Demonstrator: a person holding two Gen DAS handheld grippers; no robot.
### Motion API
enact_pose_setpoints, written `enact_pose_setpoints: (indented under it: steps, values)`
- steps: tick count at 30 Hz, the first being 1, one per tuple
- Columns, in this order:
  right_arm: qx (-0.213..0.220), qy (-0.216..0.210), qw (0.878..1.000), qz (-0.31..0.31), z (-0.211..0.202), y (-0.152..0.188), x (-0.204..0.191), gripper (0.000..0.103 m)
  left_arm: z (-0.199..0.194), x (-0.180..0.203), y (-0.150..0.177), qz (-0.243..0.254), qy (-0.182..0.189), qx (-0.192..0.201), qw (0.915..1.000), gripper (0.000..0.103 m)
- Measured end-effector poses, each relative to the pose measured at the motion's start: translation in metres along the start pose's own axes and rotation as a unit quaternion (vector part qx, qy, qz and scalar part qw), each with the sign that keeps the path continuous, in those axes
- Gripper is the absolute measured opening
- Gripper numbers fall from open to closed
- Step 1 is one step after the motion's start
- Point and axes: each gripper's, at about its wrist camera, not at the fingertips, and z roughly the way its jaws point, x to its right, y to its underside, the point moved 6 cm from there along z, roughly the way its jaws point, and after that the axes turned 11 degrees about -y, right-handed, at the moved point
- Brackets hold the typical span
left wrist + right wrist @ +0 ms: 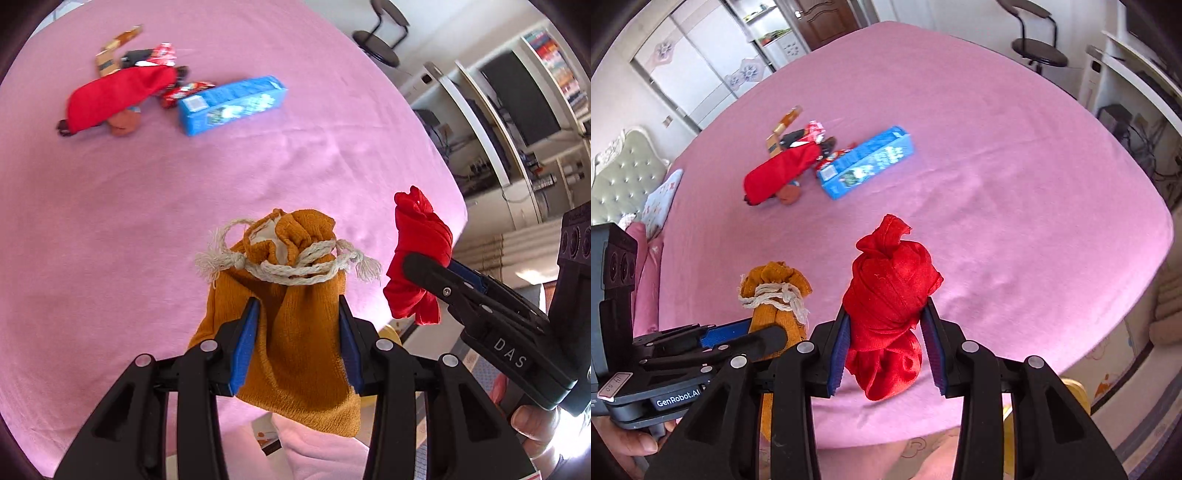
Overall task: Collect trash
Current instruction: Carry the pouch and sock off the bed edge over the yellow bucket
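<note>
My left gripper point(295, 339) is shut on an orange drawstring pouch point(295, 295), held up over the near edge of the pink bed point(184, 203). Its white cord is pulled tight around the neck. My right gripper point(888, 347) is shut on a red cloth bundle point(890, 302), also lifted above the bed. Each gripper shows in the other's view: the right one point(421, 280) with the red bundle point(421, 236), the left one point(768, 332) with the orange pouch point(775, 288). Far off on the bed lies a pile: a blue box point(232, 103), a red pouch point(118, 96), red wrappers point(184, 90) and cardboard pieces point(110, 55).
A black chair point(1038, 48) stands past the bed's far side. Shelves and a dark screen point(517, 99) line the wall on the right. A padded headboard point(624, 170) and pillows sit at the left. A hand point(631, 446) holds the left gripper's handle.
</note>
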Motion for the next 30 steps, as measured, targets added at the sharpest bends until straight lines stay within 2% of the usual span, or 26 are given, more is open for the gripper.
enact_pose_setpoints:
  steps: [4,7,12,16,18,20,21,22,24,25,30]
  values:
    - [0.018,0.04,0.998,0.046,-0.058,0.04,0.079,0.037,0.018,0.099,0.022,0.073,0.013,-0.021,0.997,0.041]
    - [0.024,0.065,0.993,0.094,-0.092,0.075,0.139,0.037,0.039,0.16,0.048,0.122,0.024,-0.048,0.9911,0.041]
    - [0.031,0.095,0.98,0.171,-0.129,0.145,0.218,0.037,0.086,0.244,0.101,0.187,0.05,-0.108,0.9751,0.041]
    - [0.028,0.103,0.968,0.227,-0.143,0.197,0.264,0.037,0.12,0.293,0.14,0.231,0.058,-0.144,0.9604,0.041]
    - [0.024,0.104,0.964,0.243,-0.145,0.217,0.277,0.038,0.134,0.309,0.156,0.248,0.059,-0.159,0.9539,0.041]
    - [0.022,0.105,0.96,0.259,-0.145,0.231,0.287,0.045,0.15,0.323,0.17,0.263,0.057,-0.172,0.9475,0.044]
    - [0.02,0.109,0.958,0.266,-0.145,0.239,0.292,0.05,0.156,0.326,0.175,0.269,0.053,-0.179,0.9448,0.05]
    - [0.019,0.112,0.956,0.271,-0.147,0.246,0.296,0.061,0.162,0.329,0.179,0.275,0.045,-0.187,0.9421,0.056]
    - [0.02,0.127,0.953,0.276,-0.151,0.257,0.304,0.065,0.173,0.331,0.186,0.282,0.021,-0.192,0.9397,0.079]
    - [0.019,0.131,0.952,0.277,-0.154,0.263,0.307,0.065,0.175,0.327,0.186,0.286,0.015,-0.194,0.9383,0.081]
    - [0.016,0.135,0.946,0.295,-0.159,0.276,0.316,0.064,0.183,0.325,0.19,0.294,0.008,-0.203,0.934,0.081]
